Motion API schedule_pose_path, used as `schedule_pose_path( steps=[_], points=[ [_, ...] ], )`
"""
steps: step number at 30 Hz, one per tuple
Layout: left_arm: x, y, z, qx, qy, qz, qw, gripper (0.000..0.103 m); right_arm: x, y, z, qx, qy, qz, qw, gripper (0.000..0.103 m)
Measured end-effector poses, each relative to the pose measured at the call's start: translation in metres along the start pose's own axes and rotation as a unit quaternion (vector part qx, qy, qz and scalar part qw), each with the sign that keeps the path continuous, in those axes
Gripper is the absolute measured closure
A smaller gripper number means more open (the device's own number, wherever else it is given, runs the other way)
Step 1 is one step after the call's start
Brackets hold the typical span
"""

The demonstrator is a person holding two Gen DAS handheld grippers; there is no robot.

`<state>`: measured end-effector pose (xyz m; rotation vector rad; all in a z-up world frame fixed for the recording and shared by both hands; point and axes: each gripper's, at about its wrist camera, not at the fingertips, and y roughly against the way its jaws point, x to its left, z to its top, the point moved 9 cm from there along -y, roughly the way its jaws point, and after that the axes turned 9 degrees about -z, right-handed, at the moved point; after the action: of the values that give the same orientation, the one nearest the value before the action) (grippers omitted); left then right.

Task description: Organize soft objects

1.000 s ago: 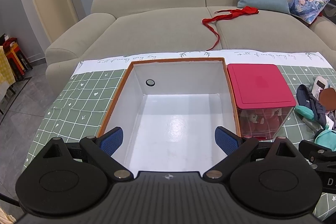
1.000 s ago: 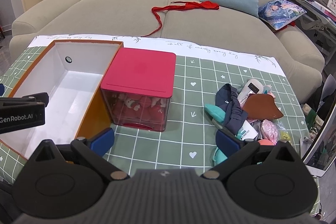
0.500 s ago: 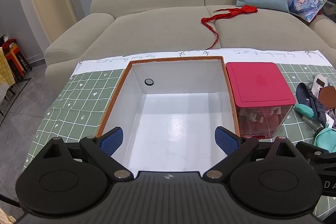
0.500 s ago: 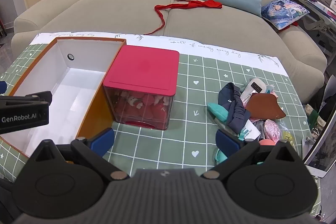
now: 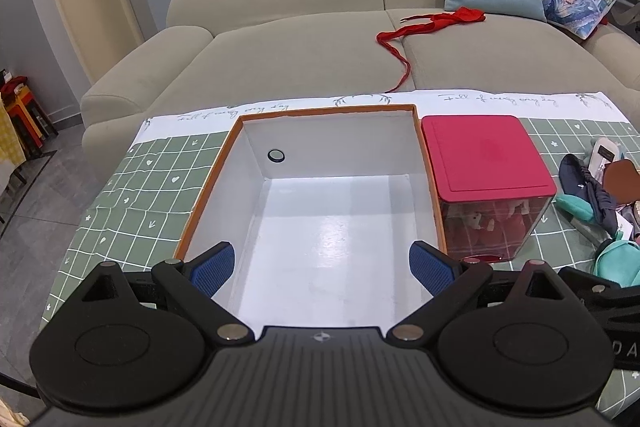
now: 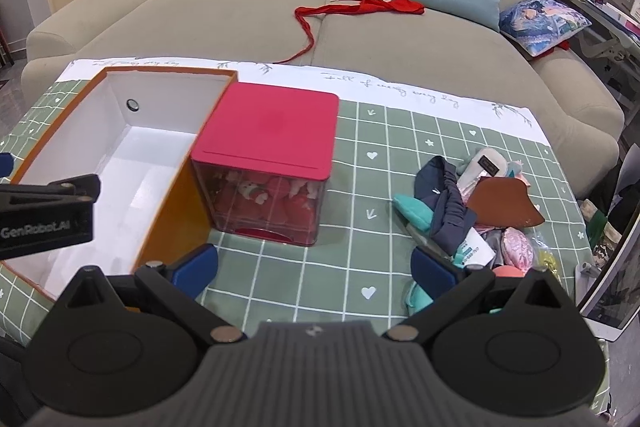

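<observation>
An orange box with a white inside (image 5: 320,227) (image 6: 104,163) stands open on the green checked tablecloth, nothing in it. My left gripper (image 5: 322,269) hovers open over its near edge. To its right stands a clear box with a red lid (image 5: 484,155) (image 6: 272,131), holding small red and white plush toys. A heap of soft things (image 6: 472,215) (image 5: 596,195) lies at the table's right: a navy headband, teal pouches, a brown piece, a pink pouch. My right gripper (image 6: 314,269) is open above the cloth, between the red-lidded box and the heap.
A beige sofa (image 5: 320,39) runs behind the table, with yellow, grey and blue cushions and a red ribbon (image 6: 360,7) on the seat. A white device (image 6: 608,291) leans at the table's right edge. Bare cloth (image 6: 360,163) lies between red-lidded box and heap.
Both grippers have drifted slightly; the boxes and the heap sit a little lower in each view. Both stay open, and nothing on the table has moved.
</observation>
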<state>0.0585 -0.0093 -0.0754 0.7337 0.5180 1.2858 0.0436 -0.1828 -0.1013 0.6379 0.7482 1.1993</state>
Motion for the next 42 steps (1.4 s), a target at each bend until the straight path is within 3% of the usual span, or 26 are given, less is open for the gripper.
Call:
schedule_pose_path(
  steps=[8,15,20,24,29,34,38,42],
  points=[
    [-0.015,0.006,0.003,-0.010,0.007,-0.009,0.9999,0.000,-0.030,-0.017,-0.004,0.015,-0.013,-0.009,1.000,0.003],
    [-0.049,0.004,-0.002,-0.004,-0.029,-0.034,0.9990,0.000,-0.078,-0.054,-0.025,0.076,-0.064,-0.013,0.995,0.003],
    [-0.068,-0.003,-0.008,0.007,-0.056,-0.035,0.9978,0.000,-0.106,-0.080,-0.051,0.135,-0.113,0.003,0.984,0.003],
    [-0.068,-0.006,-0.009,0.011,-0.048,-0.033,0.9982,0.000,-0.128,-0.095,-0.072,0.189,-0.175,0.032,0.966,0.012],
    [-0.065,-0.005,-0.009,0.008,-0.040,-0.032,0.9986,0.000,-0.148,-0.101,-0.081,0.194,-0.211,0.033,0.958,0.013],
    [-0.065,-0.008,-0.012,0.012,-0.040,-0.033,0.9985,0.000,-0.152,-0.112,-0.084,0.208,-0.261,0.080,0.939,0.029],
    [-0.067,-0.010,-0.016,0.018,-0.044,-0.034,0.9983,0.000,-0.141,-0.118,-0.081,0.210,-0.268,0.121,0.933,0.046],
    [-0.071,-0.012,-0.021,0.023,-0.048,-0.038,0.9979,0.000,-0.139,-0.128,-0.081,0.200,-0.266,0.106,0.937,0.064]
  ],
)
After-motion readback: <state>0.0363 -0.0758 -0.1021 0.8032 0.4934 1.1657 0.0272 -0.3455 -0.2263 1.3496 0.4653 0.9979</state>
